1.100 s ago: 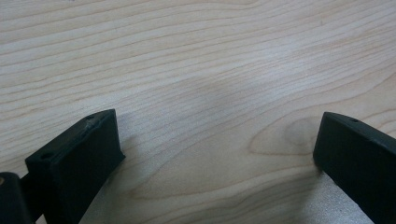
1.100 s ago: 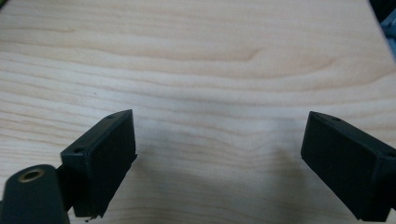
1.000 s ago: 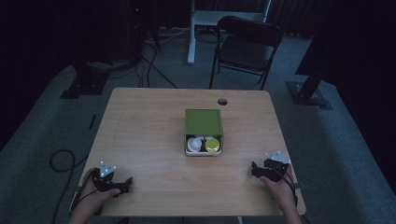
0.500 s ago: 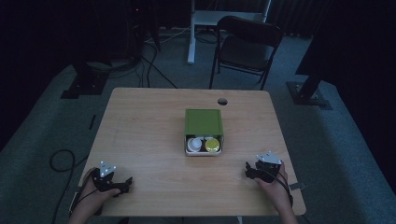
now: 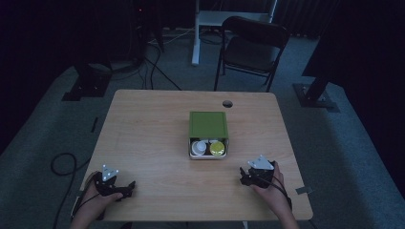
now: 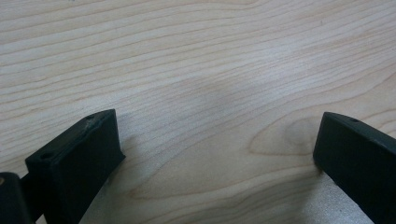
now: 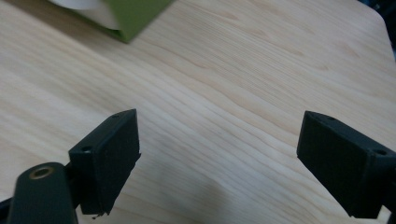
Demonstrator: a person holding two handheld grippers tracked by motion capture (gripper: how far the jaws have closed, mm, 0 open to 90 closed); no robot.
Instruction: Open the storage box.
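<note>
A dim recording studio or lab is suggested rather than a home. A plain wooden table (image 5: 157, 143) with a cable hole (image 5: 227, 103) is set on grey carpet (image 5: 363, 157), ringed by black curtains (image 5: 57, 33) and heavy stand bases (image 5: 83, 88). Cables (image 5: 160, 67) are trailed across the floor, and a black folding chair (image 5: 250, 50) is placed beside a white desk frame (image 5: 203, 28)

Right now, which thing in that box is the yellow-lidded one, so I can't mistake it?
Find the green box at the middle of the wooden table. In its open near end, the yellow-lidded tub sits on the right, beside a white cup.
</note>
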